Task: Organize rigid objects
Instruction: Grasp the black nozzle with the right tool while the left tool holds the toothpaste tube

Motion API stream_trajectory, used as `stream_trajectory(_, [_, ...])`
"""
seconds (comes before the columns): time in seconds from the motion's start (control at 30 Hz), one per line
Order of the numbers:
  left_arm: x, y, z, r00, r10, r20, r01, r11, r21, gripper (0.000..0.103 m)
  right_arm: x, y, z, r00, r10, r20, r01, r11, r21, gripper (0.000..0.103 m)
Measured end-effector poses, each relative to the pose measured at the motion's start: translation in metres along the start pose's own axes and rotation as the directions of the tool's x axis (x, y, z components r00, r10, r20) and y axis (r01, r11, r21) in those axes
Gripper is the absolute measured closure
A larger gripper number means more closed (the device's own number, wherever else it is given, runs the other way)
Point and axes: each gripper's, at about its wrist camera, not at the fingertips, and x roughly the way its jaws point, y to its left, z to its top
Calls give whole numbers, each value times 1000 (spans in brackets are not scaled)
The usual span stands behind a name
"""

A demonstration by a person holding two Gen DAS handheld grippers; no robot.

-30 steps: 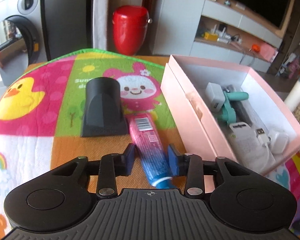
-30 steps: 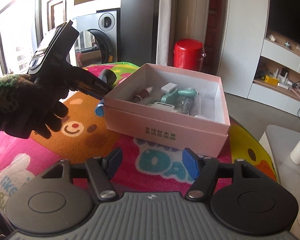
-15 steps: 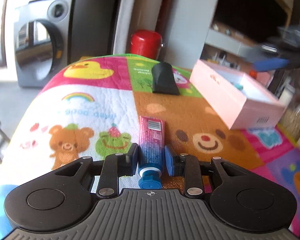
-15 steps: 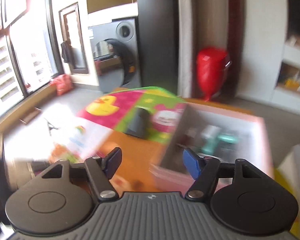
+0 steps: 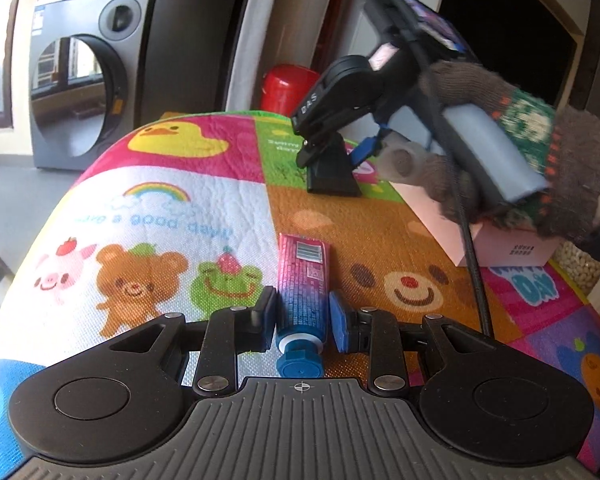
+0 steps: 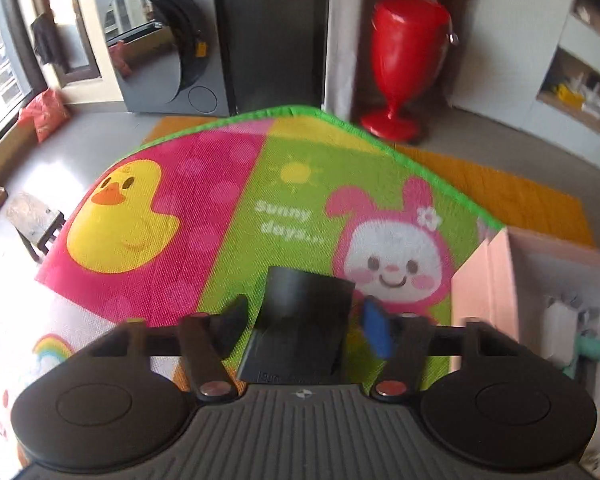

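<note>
Pink-blue barcoded tube [image 5: 303, 292] clamped by left fingers [image 5: 265, 318]; right fingers [image 6: 376, 330] closing round black nozzle [image 6: 302, 320]; mat [image 6: 220, 216] reads "Sunny days".

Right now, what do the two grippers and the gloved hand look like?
Both the left gripper and the right gripper are black, with ribbed grey bases and blue finger pads. The right one carries white lettering and a black cable. The hand wears a brown knitted glove with green patterning.

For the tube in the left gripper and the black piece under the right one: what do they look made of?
Tube: likely soft laminated plastic with a glossy printed pink-to-blue skin, barcode label and hard blue screw cap; its far end is crimped flat.
Black piece: probably rigid moulded plastic, matte to satin, with a faint sheen, crisp edges and a tapered hollow shape like a dryer nozzle. Neither material is certain from looks alone.
</note>
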Motion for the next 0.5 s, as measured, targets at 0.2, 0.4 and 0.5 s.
stream_trajectory(0.2, [0,0,0,1000,1,-2,-1,1000,-1,71,-61,-4,-41,988,155,5,-155,986,-61,53])
stream_trajectory(0.4, [0,-6,-1,1000,22,-1,-22,999,27,71,-149,-28,-107,975,194,112,-174,970,-168,53])
stream_trajectory(0.5, [-1,-15,-1,1000,8,-5,-8,997,78,71,-181,-47,-145,968,106,229,-50,970,-237,53])
